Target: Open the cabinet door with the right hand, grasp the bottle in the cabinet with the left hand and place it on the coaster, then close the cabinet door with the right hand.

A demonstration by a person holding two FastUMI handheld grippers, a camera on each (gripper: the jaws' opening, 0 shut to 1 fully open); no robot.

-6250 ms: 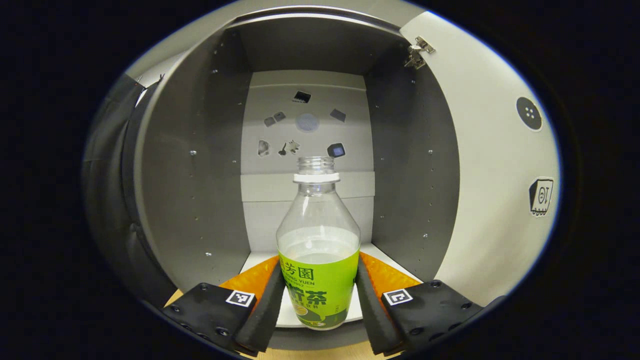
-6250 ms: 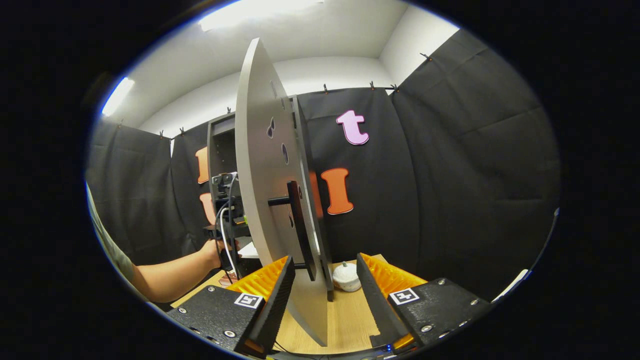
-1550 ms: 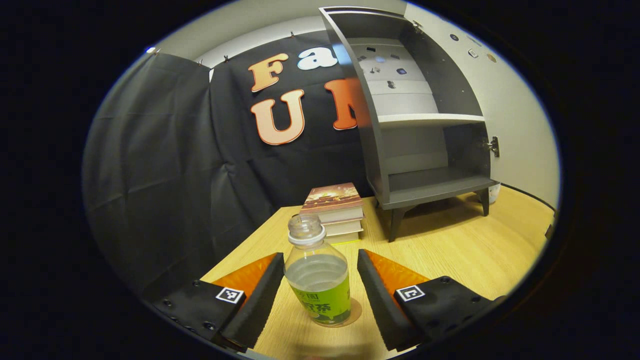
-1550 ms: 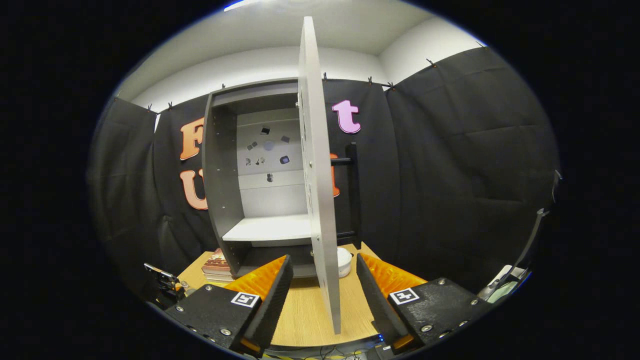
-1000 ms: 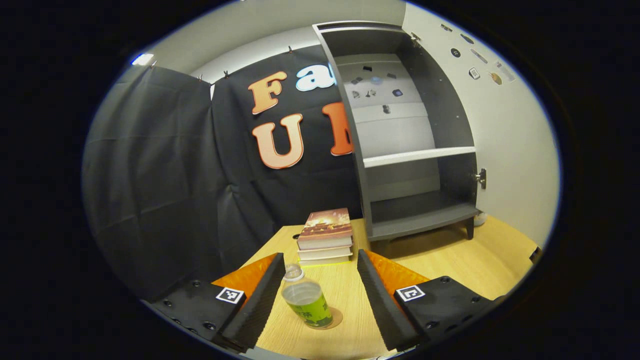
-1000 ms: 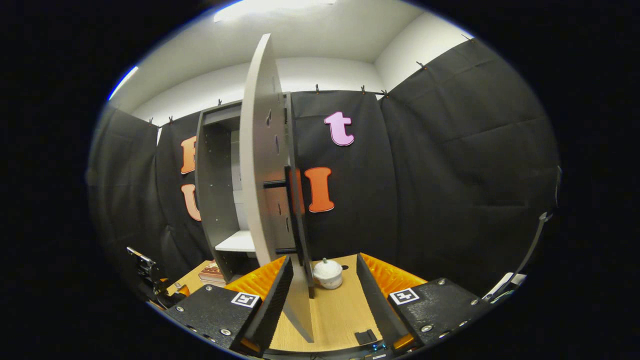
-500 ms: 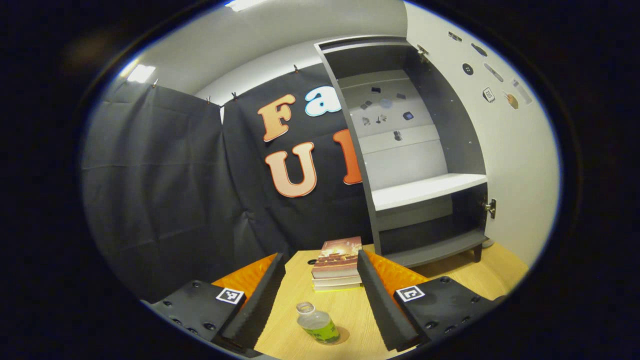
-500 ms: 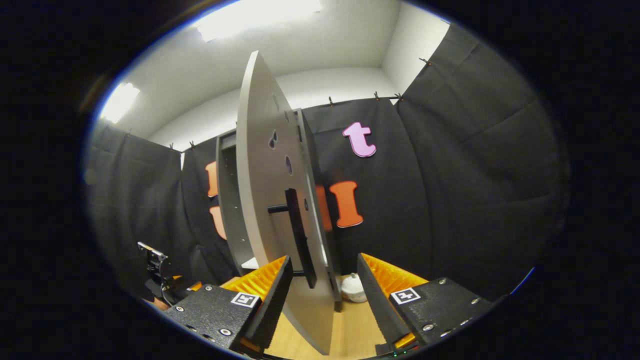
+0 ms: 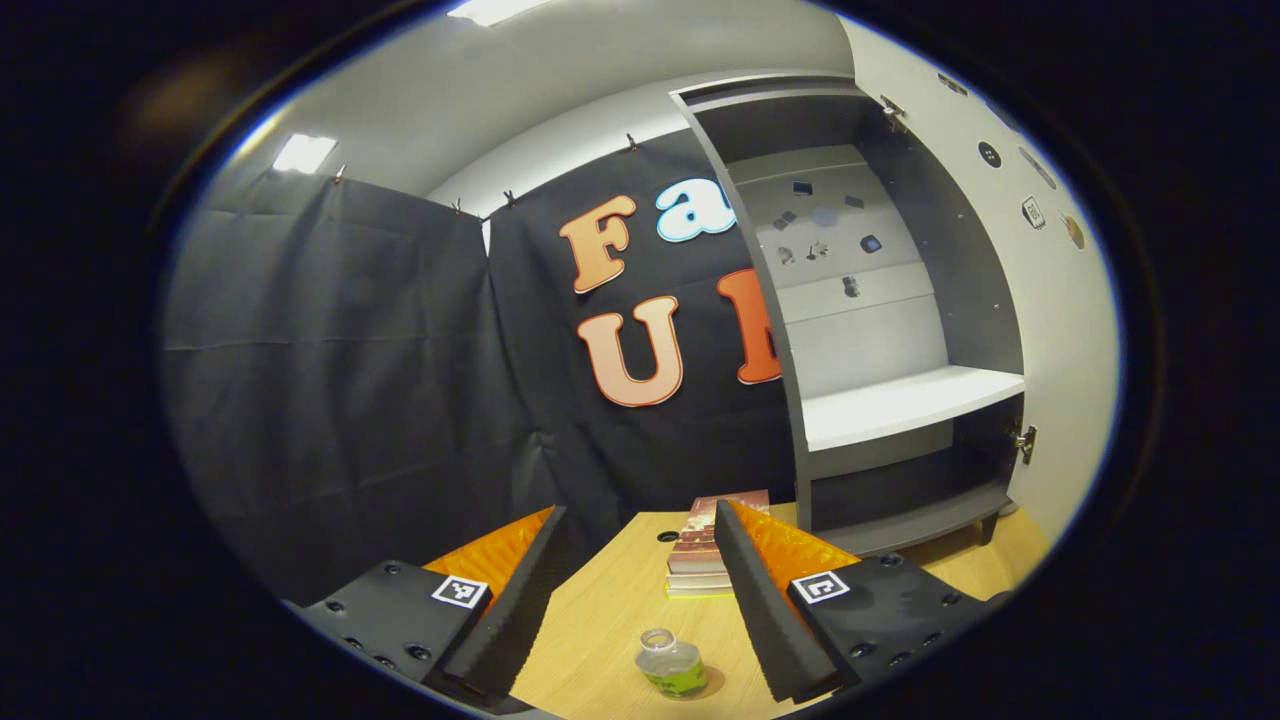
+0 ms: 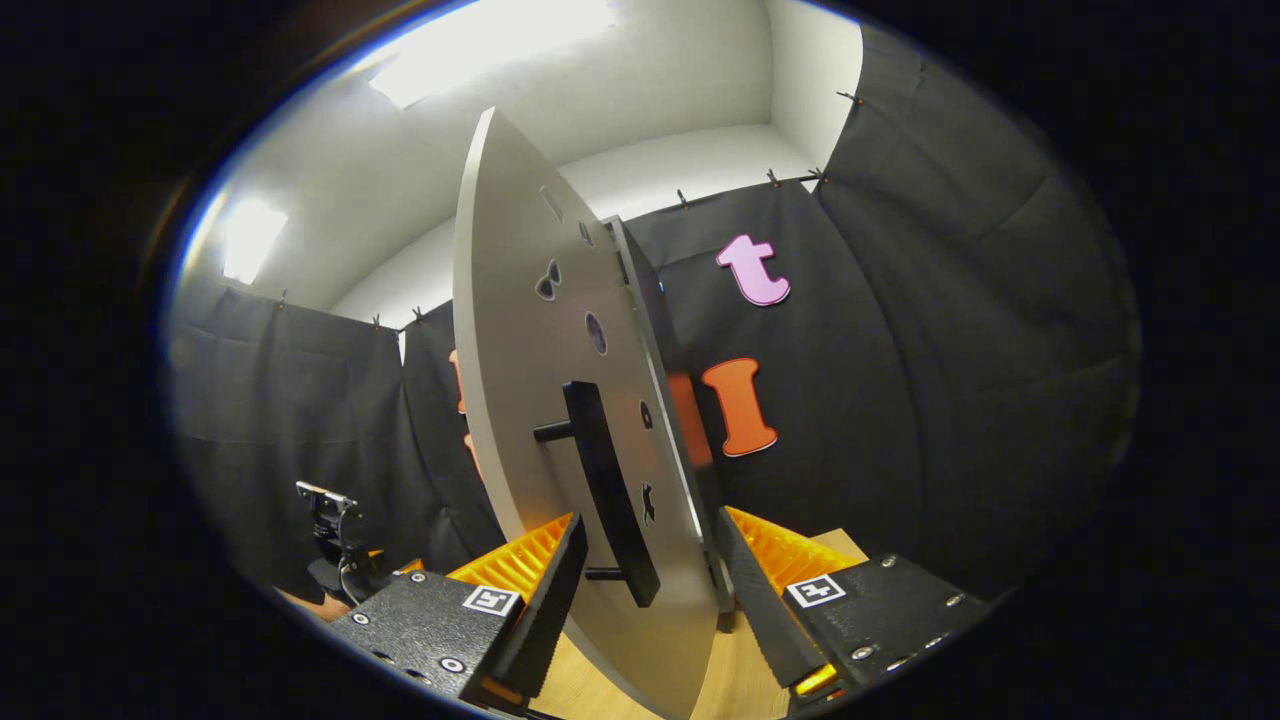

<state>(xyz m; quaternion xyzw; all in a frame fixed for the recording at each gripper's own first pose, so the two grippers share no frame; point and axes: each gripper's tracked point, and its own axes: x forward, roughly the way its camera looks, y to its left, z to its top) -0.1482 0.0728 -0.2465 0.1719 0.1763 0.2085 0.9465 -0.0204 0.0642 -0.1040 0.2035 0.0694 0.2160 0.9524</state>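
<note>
i see a clear bottle (image 9: pixel 671 664) with a green label on a brown coaster (image 9: pixel 708 683), on the light wood-grain table (image 9: pixel 600 620). cabinet (image 9: pixel 880 330) is dark grey inside with a white shelf (image 9: pixel 905 405) and pale back panel. cabinet door (image 10: pixel 560 400) is light grey, its handle (image 10: pixel 610 495) black. stacked books (image 9: pixel 705 555): reddish-brown cover, cream page edges.

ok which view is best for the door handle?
Right gripper view: the door handle stands close, side-on, its black bar on the cabinet door between the right tool's open fingers. The left gripper view faces the door's inner face, not the handle.
</note>
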